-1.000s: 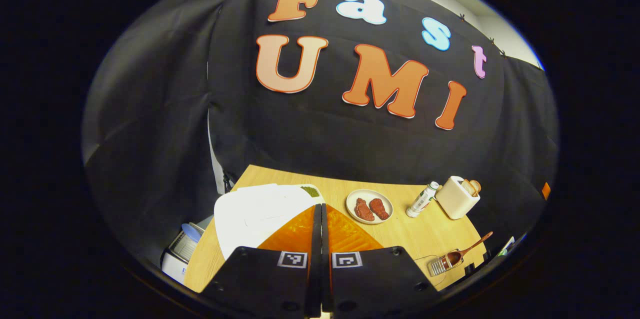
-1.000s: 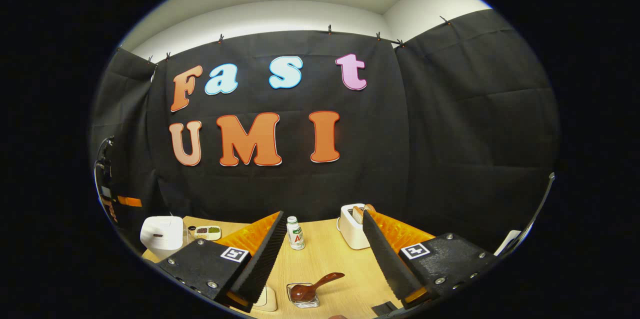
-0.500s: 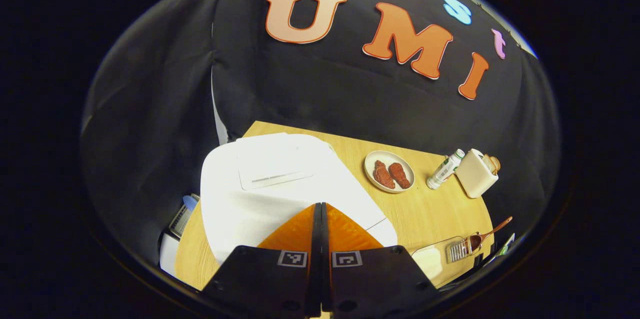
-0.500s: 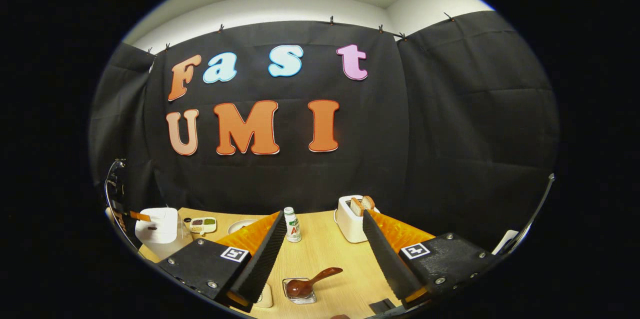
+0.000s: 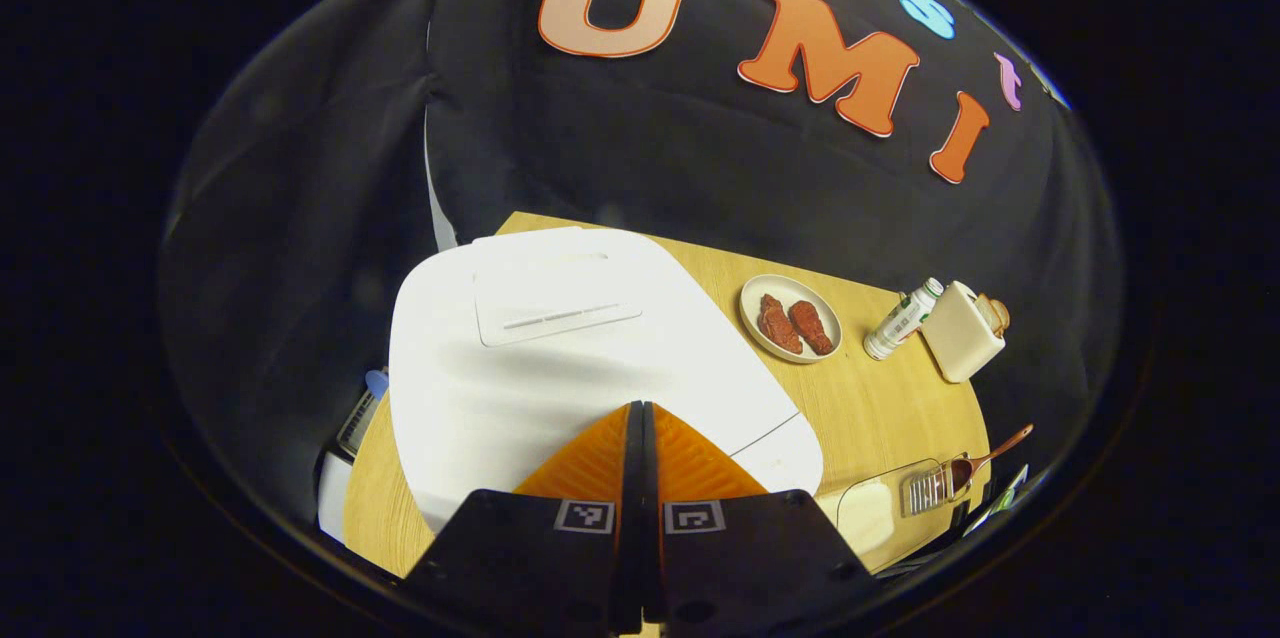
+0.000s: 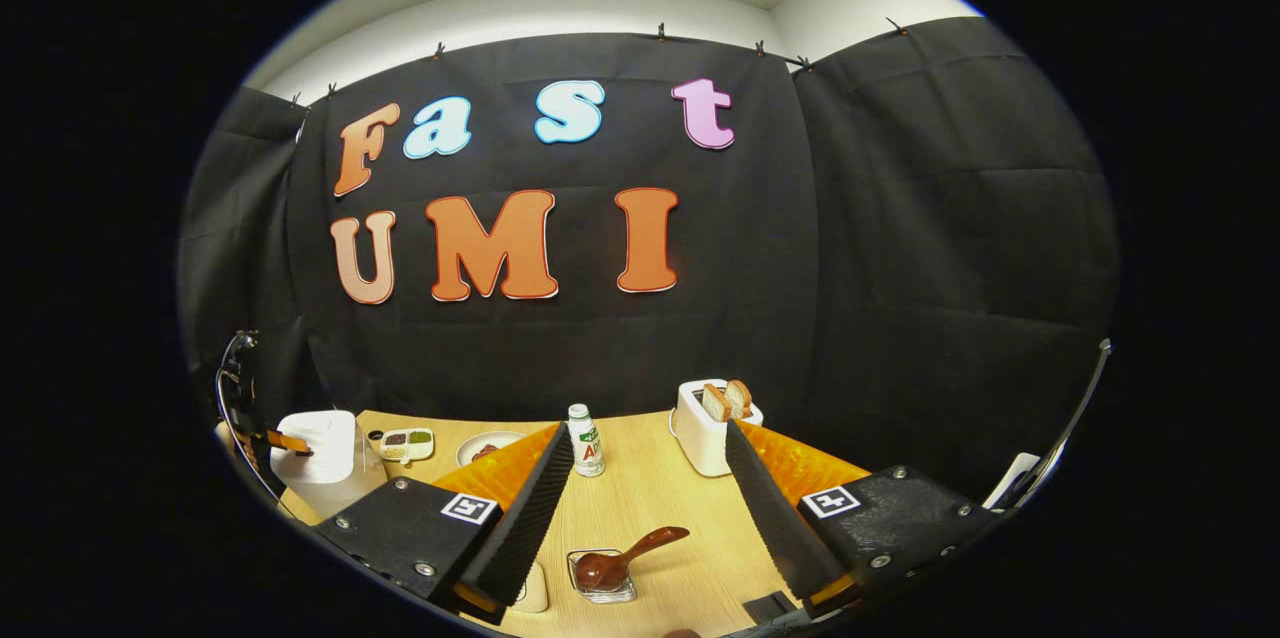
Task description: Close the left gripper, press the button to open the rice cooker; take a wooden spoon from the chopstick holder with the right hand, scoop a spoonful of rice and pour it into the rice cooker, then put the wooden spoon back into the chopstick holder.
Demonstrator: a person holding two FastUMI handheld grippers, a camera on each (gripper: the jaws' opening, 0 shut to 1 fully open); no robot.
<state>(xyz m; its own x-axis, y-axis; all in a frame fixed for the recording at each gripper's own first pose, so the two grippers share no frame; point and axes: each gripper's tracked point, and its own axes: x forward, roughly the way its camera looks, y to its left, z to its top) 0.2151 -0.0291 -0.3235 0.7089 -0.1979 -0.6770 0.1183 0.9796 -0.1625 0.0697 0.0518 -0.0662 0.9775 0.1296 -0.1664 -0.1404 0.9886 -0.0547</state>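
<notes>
Left gripper view: white rounded plastic rice cooker (image 5: 560,358) is sitting w/ lid down at the near-left part of the light wooden table (image 5: 880,408), taking up most of the lower middle. Left gripper (image 5: 641,405) is hovering right over the cooker's front edge, fingers pressed together w/ no gap; can't tell if the tips are touching the lid. Round beige plate w/ two reddish-brown meat pieces (image 5: 790,318) is lying just beyond the cooker's right side. White bottle w/ green label (image 5: 902,318) is leaning next to a cream toaster w/ bread slices (image 5: 965,330), farther right. Clear glass chopstick holder (image 5: 930,488) is lying near the table's right edge w/ the dark brown wooden spoon (image 5: 985,456) resting in it, handle sticking out to the upper right.

Right gripper view: right gripper (image 6: 648,493) is hanging above the table's near side, fingers spread wide & holding nothing. Chopstick holder (image 6: 601,578) & spoon (image 6: 625,558) are sitting between the fingers, lower down, handle angling up-right. Bottle (image 6: 585,439) is standing upright just beside the left finger; toaster (image 6: 708,428) is beside the right finger. Rice cooker (image 6: 318,448) is sitting far left, well apart from the spoon, w/ a small white dish of dark & green bits (image 6: 406,444) just right of it.
</notes>
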